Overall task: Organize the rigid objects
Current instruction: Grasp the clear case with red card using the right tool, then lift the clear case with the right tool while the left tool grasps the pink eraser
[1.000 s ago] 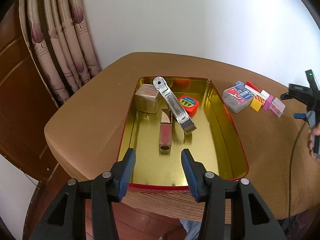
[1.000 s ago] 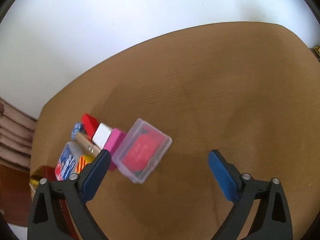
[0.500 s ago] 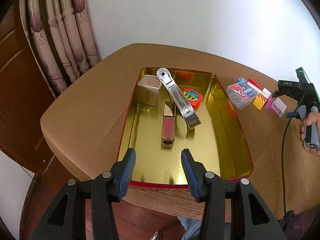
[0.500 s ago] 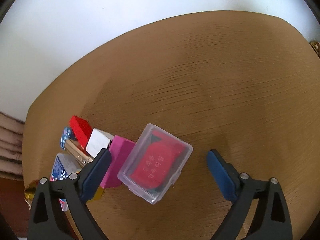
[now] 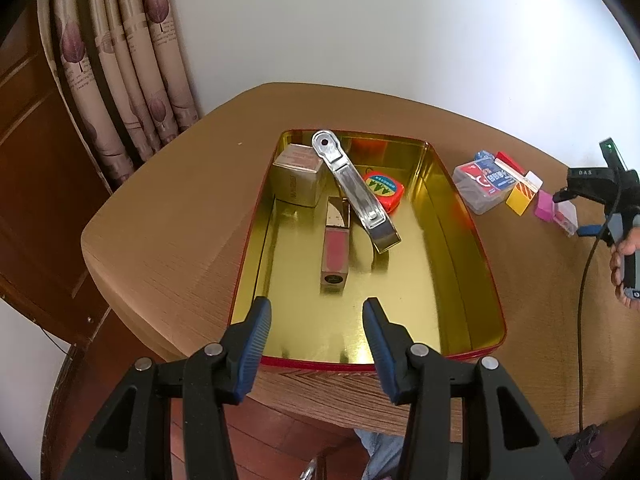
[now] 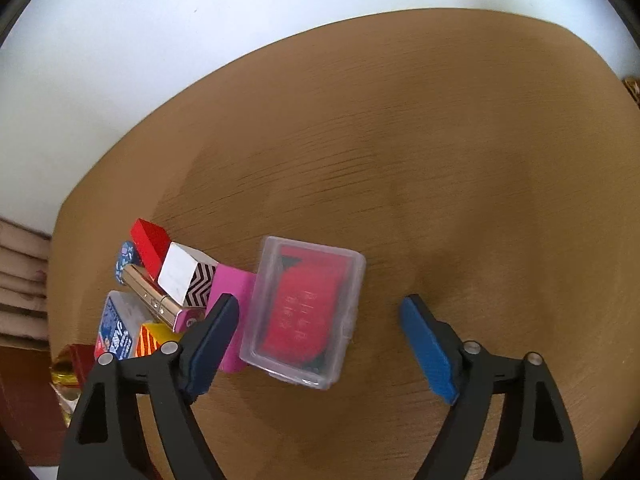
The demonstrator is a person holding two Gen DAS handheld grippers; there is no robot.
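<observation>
A gold tin tray with a red rim [image 5: 464, 264] holds a silver clip [image 5: 354, 190], a pink lip gloss tube [image 5: 335, 254], a small beige box [image 5: 298, 178] and a red tape measure [image 5: 383, 190]. My left gripper [image 5: 317, 312] is open and empty over the tray's near end. My right gripper [image 6: 320, 320] is open, low over the table. A clear case with a red insert [image 6: 306, 312] lies between its fingers, close to the left one. The case also shows in the left wrist view [image 5: 565, 218], beside the right gripper [image 5: 576, 212].
Left of the clear case lies a cluster: a pink block [image 6: 230, 292], a white and zigzag box [image 6: 186, 276], a red block [image 6: 150, 240], a gold tube [image 6: 150, 294], and a blue-labelled clear box [image 6: 118, 332]. Curtains [image 5: 120, 72] hang at the back left. The table edge [image 5: 320, 396] is near.
My right gripper has moved toward the clear case, which now lies between its fingers. The left wrist view has risen and tilted a little; the tray contents have not moved.
</observation>
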